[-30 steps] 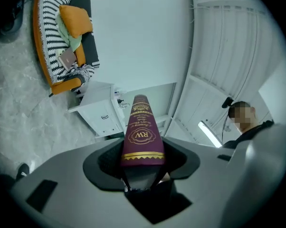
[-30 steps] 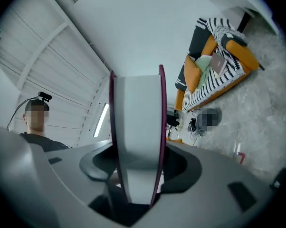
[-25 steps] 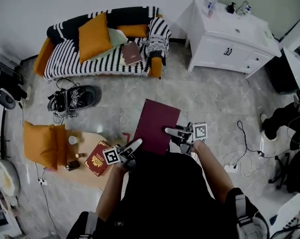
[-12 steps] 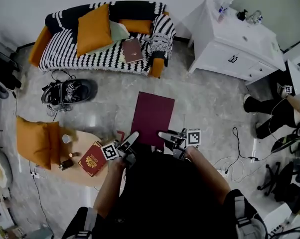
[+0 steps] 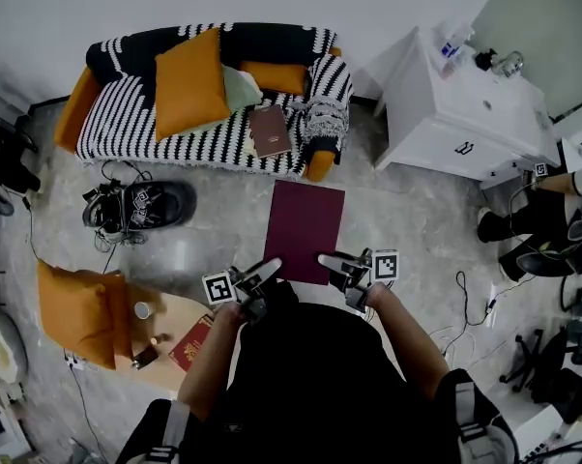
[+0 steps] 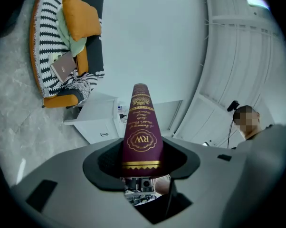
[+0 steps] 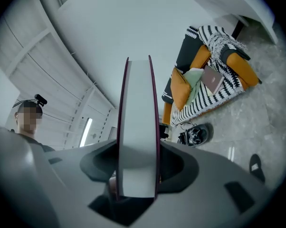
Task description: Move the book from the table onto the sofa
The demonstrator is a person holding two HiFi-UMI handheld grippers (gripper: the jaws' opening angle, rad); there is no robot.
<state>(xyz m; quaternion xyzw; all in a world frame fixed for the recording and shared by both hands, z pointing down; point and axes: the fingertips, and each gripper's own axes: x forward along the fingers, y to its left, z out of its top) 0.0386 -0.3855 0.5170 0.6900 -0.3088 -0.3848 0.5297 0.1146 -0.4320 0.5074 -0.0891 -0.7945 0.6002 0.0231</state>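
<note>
A large maroon book (image 5: 304, 230) hangs flat over the floor, held by its near edge between both grippers. My left gripper (image 5: 269, 267) is shut on its spine side; the gold-printed spine (image 6: 142, 132) fills the left gripper (image 6: 142, 158) jaws. My right gripper (image 5: 327, 258) holds the other side, and its jaws are closing on the white page edge (image 7: 137, 127) that fills the right gripper (image 7: 137, 163). Ahead stands the black-and-white striped sofa (image 5: 127, 124), also seen as the sofa (image 6: 48, 37) and the sofa (image 7: 219, 87). A brown book (image 5: 271, 130) lies on its seat.
The low wooden table (image 5: 170, 312) lies behind at the left with a red book (image 5: 192, 341) and a cup (image 5: 143, 309). An orange cushion (image 5: 73, 312) and a black bundle (image 5: 136, 206) lie on the floor. A white cabinet (image 5: 465, 104) stands to the right; cables (image 5: 465, 298) trail nearby.
Both grippers have carried the maroon book away from the table and towards the sofa. The table has dropped back to the lower left and the sofa looks closer.
</note>
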